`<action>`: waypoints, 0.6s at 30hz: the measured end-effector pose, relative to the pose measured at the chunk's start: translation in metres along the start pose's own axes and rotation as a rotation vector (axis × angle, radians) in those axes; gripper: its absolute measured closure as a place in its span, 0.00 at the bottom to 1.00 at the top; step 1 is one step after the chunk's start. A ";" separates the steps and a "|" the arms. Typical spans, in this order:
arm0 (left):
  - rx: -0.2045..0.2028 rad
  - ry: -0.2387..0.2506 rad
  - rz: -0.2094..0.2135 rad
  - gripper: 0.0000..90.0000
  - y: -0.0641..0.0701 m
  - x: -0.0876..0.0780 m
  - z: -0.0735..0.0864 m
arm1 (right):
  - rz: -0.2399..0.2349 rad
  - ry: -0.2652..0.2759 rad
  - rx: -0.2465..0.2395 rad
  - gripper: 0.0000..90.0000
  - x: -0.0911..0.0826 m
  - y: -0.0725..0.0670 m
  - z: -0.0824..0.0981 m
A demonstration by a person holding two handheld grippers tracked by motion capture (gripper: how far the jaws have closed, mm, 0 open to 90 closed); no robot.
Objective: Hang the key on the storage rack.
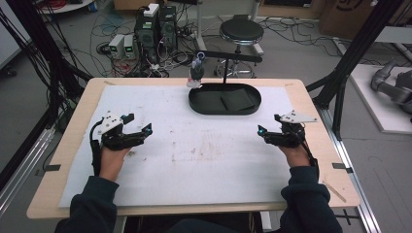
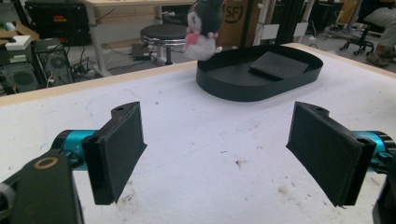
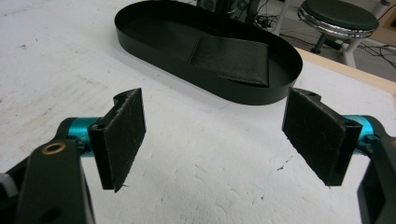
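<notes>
with both grippers' fingers [image 2: 119, 149] wide and empty short of the black oval plastic tray [image 1: 224, 110], the nearer right gripper [image 1: 270, 134] should approach its flat dark pad [image 3: 231, 59] low.

Black wallet [image 1: 236, 101] flat in oval tray [image 1: 200, 104]

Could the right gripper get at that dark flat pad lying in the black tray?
Probably yes. The right gripper is open, the white mat between it and the tray is bare, and the pad lies uncovered behind a low rim.

R tongs [image 3: 212, 140] wide apart over white mat [image 3: 224, 186], black oval tray [image 3: 252, 95] w/ dark wallet [image 3: 231, 58] beyond
</notes>
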State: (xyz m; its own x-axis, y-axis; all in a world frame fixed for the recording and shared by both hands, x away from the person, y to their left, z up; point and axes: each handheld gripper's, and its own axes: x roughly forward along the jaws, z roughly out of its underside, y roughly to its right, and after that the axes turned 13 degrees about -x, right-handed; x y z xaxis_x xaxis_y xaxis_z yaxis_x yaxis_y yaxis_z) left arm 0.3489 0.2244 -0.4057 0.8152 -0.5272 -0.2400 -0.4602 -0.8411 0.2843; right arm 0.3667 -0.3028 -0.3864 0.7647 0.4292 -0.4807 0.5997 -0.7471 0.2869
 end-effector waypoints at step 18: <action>0.005 -0.004 -0.009 0.20 -0.002 -0.001 0.003 | 0.017 0.002 0.010 0.24 -0.002 0.002 0.002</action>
State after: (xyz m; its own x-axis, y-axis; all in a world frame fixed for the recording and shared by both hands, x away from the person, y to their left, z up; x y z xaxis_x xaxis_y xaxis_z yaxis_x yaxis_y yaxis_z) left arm 0.3483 0.2258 -0.4086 0.8179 -0.5199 -0.2465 -0.4544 -0.8464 0.2776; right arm 0.3665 -0.3063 -0.3866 0.7754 0.4175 -0.4739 0.5841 -0.7593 0.2867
